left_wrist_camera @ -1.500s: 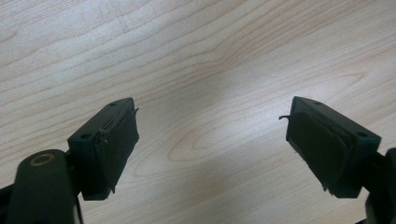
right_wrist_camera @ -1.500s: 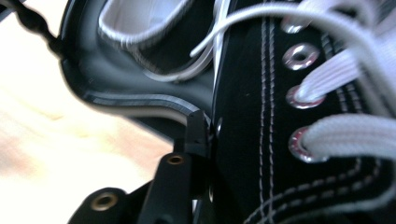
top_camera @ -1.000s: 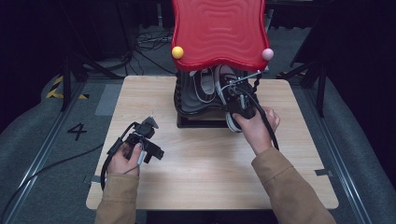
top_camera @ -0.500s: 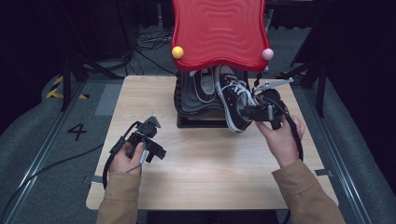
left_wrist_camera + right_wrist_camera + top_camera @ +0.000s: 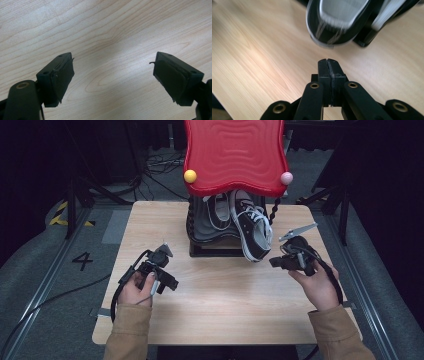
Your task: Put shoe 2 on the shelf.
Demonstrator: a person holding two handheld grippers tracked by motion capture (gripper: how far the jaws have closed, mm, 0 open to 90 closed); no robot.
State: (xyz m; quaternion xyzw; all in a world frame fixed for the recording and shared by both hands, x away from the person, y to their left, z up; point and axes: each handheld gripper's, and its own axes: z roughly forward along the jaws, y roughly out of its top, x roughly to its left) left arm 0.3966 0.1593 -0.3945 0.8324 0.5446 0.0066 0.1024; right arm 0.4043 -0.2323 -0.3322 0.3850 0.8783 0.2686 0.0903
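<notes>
My right gripper [image 5: 285,262] sits on the right half of the table [image 5: 225,310], its jaws having just been closing and now pressed flat together with nothing between them, as the right gripper view shows plainly [image 5: 329,65]. The black canvas sneaker [image 5: 252,231] lies just to the gripper's left, hanging over the front right corner of the black shoe rack [image 5: 210,251], its toe tipped down toward the tabletop; in the right gripper view its rubber toe cap [image 5: 332,27] is straight ahead of the jaws and close, not touching. Its long axis runs from the rack's back toward me and slightly right, so I judge the toe to be the near end for this hand. My left gripper [image 5: 167,277] rests well apart on the left side, jaws spread wide over bare wood [image 5: 112,72], so the right hand is clearly nearer. The sneaker has white laces and a white rubber sole edge; a second shoe [image 5: 217,212] sits deeper under the glossy, rippled red tray [image 5: 235,155]. The table is pale wood-grain laminate, smooth.
</notes>
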